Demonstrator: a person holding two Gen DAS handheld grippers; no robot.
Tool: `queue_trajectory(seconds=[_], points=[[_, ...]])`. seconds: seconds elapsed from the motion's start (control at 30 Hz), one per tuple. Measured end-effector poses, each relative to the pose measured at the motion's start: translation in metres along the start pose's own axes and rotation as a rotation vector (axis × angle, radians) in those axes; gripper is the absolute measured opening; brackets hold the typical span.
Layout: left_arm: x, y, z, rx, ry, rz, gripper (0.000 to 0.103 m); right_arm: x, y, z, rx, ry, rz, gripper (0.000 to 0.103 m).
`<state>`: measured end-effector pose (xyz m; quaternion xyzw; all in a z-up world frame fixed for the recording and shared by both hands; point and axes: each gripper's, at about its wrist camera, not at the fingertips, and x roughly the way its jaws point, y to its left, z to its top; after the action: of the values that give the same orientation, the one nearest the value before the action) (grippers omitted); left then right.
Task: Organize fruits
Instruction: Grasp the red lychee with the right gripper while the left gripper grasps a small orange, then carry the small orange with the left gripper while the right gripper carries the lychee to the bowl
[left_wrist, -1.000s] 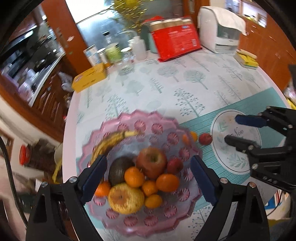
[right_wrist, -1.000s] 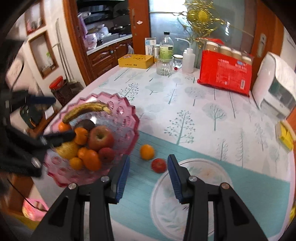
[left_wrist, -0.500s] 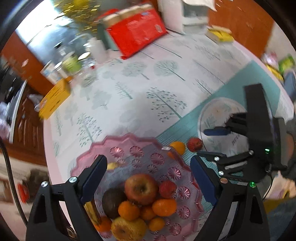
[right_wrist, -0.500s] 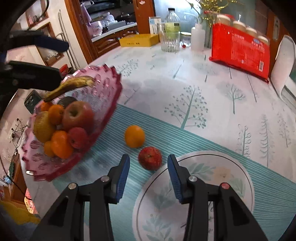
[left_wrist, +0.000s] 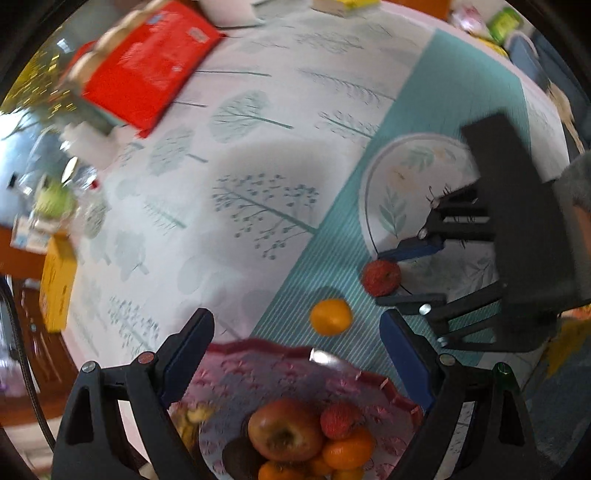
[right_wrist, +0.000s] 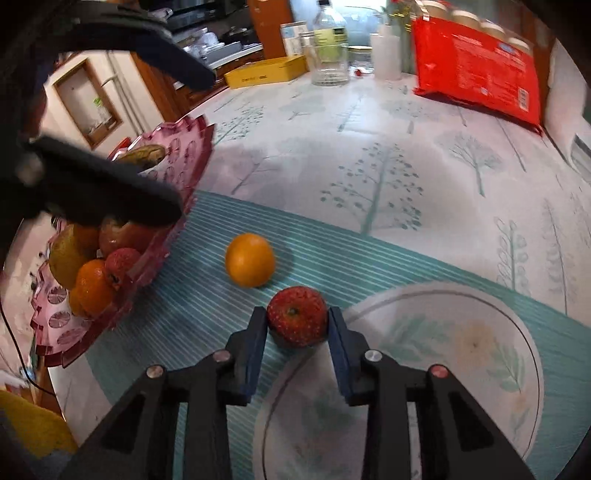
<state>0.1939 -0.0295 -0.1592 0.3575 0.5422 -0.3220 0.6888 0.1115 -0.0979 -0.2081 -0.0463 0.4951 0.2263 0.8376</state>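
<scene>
Red bumpy fruit (right_wrist: 297, 316) sat on the counter (right_wrist: 369, 155) at the placemat edge, my right tool (right_wrist: 297, 321) pinching only its near half, left tool (left_wrist: 297, 354) wide, so I feared it squirting out.

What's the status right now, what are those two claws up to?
Right claw just closed onto small bumpy red fruit, still on mat. Left claw open, empty, above pink glass fruit bowl. Loose orange beside it, clear.
</scene>
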Motion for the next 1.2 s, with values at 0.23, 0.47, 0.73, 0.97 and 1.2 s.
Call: queue_trajectory(seconds=[0.23,0.47,0.73,0.97,1.2], points=[[0.039,-0.020,0.014,0.150,0.089,-0.009,0.075,-0.028,-0.024,-0.007,0.121,-0.041,-0.037,0.033],[0.066,-0.024,0.018,0.220,0.206,-0.043,0.067,-0.047,-0.034,-0.003,0.195,-0.079,-0.060,0.033],[0.096,-0.022,0.017,0.215,0.349,-0.079,0.061,-0.051,-0.033,0.001,0.222,-0.097,-0.054,0.033],[0.101,-0.024,0.017,0.209,0.351,-0.090,0.033,-0.048,-0.034,-0.003,0.236,-0.084,-0.053,0.033],[0.090,-0.011,0.021,0.137,0.303,-0.103,0.032,-0.049,-0.031,-0.004,0.233,-0.082,-0.052,0.033]])
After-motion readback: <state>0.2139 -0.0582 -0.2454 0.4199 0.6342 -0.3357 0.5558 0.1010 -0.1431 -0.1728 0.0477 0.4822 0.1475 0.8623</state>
